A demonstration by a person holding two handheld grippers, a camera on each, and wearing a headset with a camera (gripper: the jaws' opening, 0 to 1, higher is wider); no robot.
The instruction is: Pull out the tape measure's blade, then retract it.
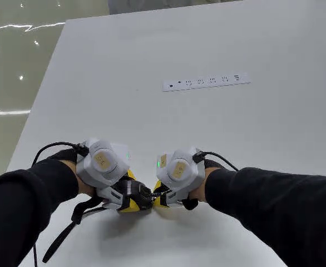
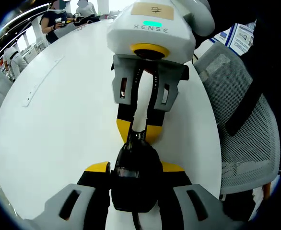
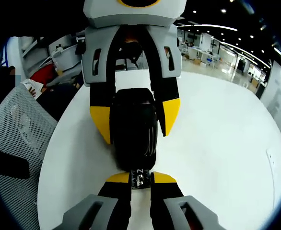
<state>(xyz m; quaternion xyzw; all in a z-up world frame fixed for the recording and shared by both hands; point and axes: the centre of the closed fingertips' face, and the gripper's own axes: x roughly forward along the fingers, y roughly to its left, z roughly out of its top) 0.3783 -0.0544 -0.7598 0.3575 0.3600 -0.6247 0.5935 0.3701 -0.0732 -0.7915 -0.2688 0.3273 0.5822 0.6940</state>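
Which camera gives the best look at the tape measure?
The right gripper view: the tape measure shows its black case and blade tip, mid-frame. The left gripper view shows its rear; the head view, just a sliver.

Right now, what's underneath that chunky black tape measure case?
The white tabletop lies beneath the black tape measure case, which the left gripper clamps. The case itself covers the spot below, so whether it rests on the table or hangs above it cannot be seen.
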